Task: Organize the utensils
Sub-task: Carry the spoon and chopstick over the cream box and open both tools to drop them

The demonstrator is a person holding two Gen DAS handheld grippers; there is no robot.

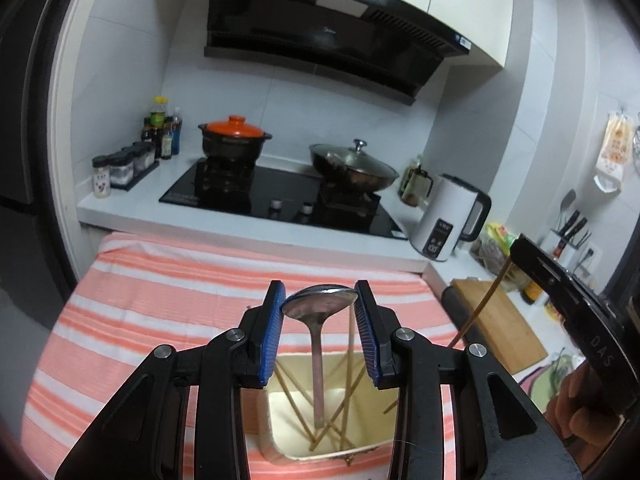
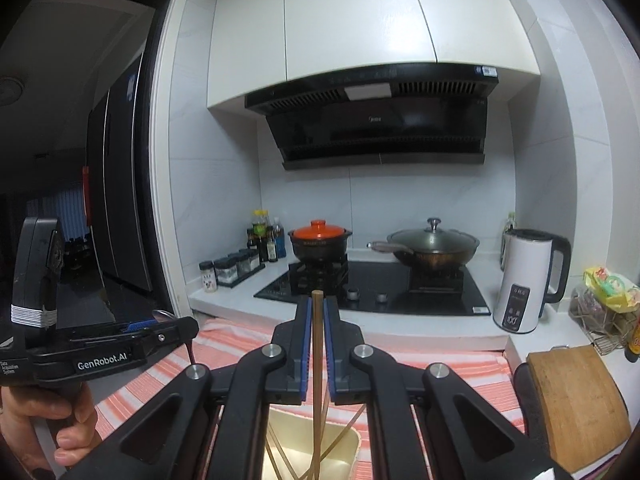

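Left gripper [image 1: 319, 300] clamped on spoon [image 1: 319, 304] bowl, handle hanging down into cream bin [image 1: 384, 432], right gripper [image 2: 317, 312] clenched on upright chopstick [image 2: 317, 344], lower end in bin w/ others

We see a metal spoon [image 1: 319, 305] standing bowl-up, its bowl level with the blue pads, its handle reaching down into a cream container [image 1: 360, 438]. We count several wooden chopsticks [image 1: 294, 404] leaning crosswise inside that container, which rests on striped cloth. Another chopstick [image 2: 317, 344] stands upright, its lower end inside the container.
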